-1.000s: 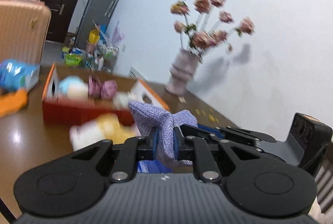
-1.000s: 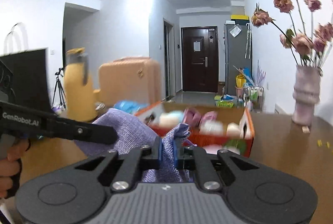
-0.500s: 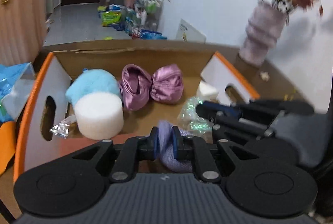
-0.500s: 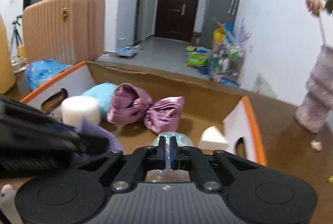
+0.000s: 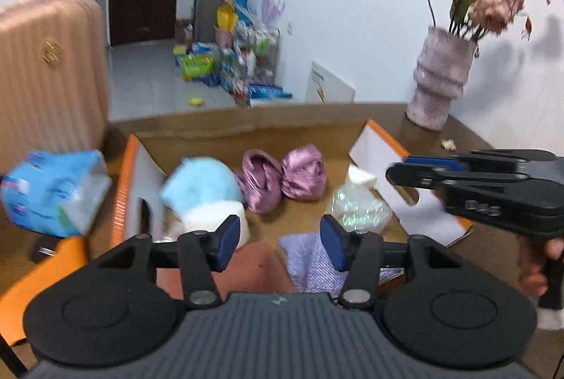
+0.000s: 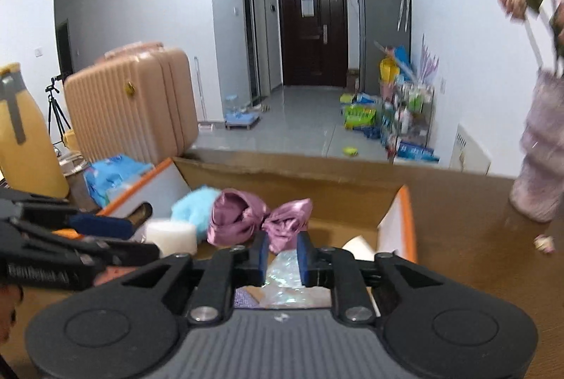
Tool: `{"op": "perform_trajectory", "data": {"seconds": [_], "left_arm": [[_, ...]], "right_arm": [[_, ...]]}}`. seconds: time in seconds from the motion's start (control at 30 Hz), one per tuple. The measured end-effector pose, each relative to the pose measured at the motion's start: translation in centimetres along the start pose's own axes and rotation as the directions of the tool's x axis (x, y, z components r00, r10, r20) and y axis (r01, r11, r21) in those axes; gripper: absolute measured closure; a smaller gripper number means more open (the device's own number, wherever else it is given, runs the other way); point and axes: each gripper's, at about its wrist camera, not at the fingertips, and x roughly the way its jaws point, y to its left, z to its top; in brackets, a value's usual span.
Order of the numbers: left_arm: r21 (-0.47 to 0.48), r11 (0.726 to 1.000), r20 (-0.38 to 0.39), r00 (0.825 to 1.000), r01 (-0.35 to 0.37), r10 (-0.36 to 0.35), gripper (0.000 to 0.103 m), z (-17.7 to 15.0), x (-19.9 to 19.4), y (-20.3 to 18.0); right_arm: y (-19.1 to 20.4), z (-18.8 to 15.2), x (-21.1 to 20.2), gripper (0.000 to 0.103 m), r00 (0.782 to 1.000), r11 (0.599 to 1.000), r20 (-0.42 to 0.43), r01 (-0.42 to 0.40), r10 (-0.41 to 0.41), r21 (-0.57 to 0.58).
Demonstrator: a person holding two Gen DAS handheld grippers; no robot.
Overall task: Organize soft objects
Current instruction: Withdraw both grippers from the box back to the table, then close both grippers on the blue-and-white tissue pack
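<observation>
An open cardboard box with orange-edged flaps holds soft things: a light blue fluffy ball, a white foam cylinder, a mauve satin bow, an iridescent clear bag. A lilac knitted cloth lies at the box's near edge, under my left gripper, which is open and above it. My right gripper is open and empty, over the clear bag and near the bow. It also shows in the left wrist view.
A vase of dried pink flowers stands on the brown table at the right. A blue packet and an orange object lie left of the box. A pink suitcase and a yellow bottle stand beyond.
Both grippers carried the lilac cloth over the box. The right gripper let go first, then the left opened; the cloth now lies at the box's near edge. Both grippers have risen.
</observation>
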Motion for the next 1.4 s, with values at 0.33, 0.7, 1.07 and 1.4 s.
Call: {"op": "perform_trajectory", "data": {"seconds": [0.33, 0.7, 1.07, 1.4], "left_arm": [[0.029, 0.998, 0.155, 0.986, -0.064, 0.059, 0.035, -5.1, -12.0, -2.0], [0.022, 0.994, 0.288, 0.953, -0.105, 0.094, 0.014, -22.3, -22.8, -6.6], [-0.025, 0.997, 0.242, 0.967, -0.079, 0.083, 0.013, -28.9, -26.1, -8.2], [-0.022, 1.000, 0.194, 0.981, -0.022, 0.026, 0.014, -26.7, -21.9, -8.4]], "right_arm": [[1.1, -3.2, -13.2, 0.064, 0.995, 0.995, 0.098, 0.028, -0.019, -0.093], [7.4, -17.9, -25.4, 0.029, 0.973, 0.988, 0.232, 0.012, 0.024, -0.152], [10.9, -26.3, -31.3, 0.018, 0.972, 0.977, 0.232, 0.023, 0.027, -0.210], [9.1, -25.8, -27.1, 0.022, 0.982, 1.000, 0.186, -0.017, 0.017, -0.002]]}}
